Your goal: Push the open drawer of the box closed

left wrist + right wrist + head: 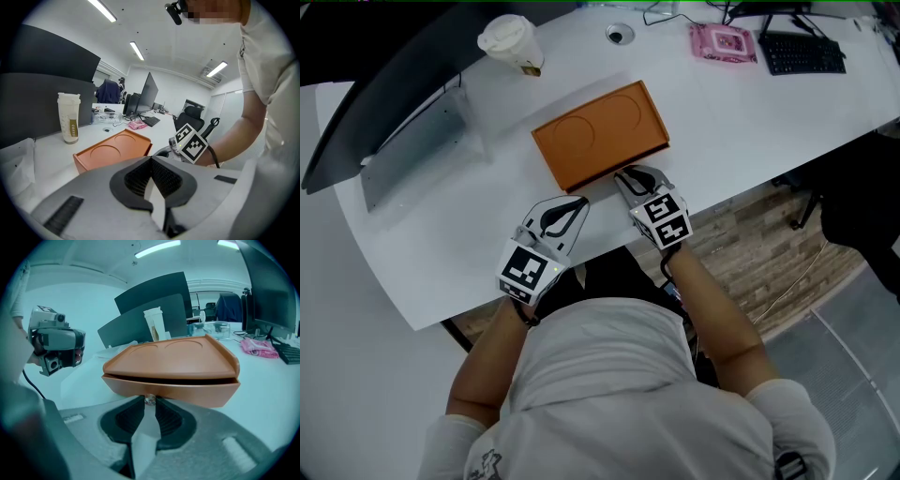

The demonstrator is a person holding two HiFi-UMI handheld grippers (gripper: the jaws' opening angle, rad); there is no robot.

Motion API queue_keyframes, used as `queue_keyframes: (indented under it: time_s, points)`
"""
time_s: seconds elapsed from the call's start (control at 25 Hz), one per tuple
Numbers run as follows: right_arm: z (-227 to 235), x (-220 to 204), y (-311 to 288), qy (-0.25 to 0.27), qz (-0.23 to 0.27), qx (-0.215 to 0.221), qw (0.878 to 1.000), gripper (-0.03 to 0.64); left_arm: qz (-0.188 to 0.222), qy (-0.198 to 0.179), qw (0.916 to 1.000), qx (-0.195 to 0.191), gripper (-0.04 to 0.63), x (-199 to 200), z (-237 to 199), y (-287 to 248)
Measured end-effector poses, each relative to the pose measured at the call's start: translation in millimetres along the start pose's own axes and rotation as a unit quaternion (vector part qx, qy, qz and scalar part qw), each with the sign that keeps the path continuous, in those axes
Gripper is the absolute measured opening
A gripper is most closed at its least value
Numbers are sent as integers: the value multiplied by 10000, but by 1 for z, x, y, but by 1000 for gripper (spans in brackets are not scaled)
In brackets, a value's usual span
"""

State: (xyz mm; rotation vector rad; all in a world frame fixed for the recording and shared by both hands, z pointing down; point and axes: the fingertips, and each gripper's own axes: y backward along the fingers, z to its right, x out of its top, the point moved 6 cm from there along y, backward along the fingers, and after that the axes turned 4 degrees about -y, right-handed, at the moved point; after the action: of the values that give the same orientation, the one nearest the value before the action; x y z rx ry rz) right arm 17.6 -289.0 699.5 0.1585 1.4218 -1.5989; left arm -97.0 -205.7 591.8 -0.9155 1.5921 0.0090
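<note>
Where the white surface curves in front of the person, the orange box lies at an angle, one long side turned toward them. Its top has a raised rim and two shallow round recesses side by side. In the right gripper view the drawer fills that long side. Its front panel stands slightly proud of the body, and a dark gap runs the full width beneath the top. A small shiny knob sits at the middle of the panel's lower edge.

Right gripper: it is at the near side of the box, level with the drawer front. Its fingers are drawn in to the width of the knob, with one tip on each side of it and touching it. Nothing else is between them.

Left gripper: it is just beside the right gripper, short of the box and apart from it. Its fingers are closed tip to tip and hold nothing. Whether it rests on the surface cannot be determined.

A lidded paper coffee cup stands upright beyond the box, well apart from it.
</note>
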Motion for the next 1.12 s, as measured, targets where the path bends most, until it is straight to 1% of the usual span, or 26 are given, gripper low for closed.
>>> queue_keyframes:
  time_s: [0.32, 0.44, 0.68, 0.84, 1.12]
  points:
    - [4, 7, -8, 44, 2, -16, 10000, 75, 37, 115, 9999, 99, -2, 6, -6, 1]
    - [2, 9, -9, 6, 7, -27, 10000, 75, 0, 114, 9999, 85, -2, -2, -6, 1]
    - [1, 8, -9, -1, 15, -79, 10000, 78, 13, 97, 9999, 28, -2, -2, -6, 1]
    - [-1, 9, -5, 18, 82, -174, 9998, 114, 31, 78, 10000, -14, -2, -4, -6, 6]
    - [-6, 14, 21, 40, 291, -426, 9987, 115, 91, -12, 9998, -157, -2, -4, 1, 19]
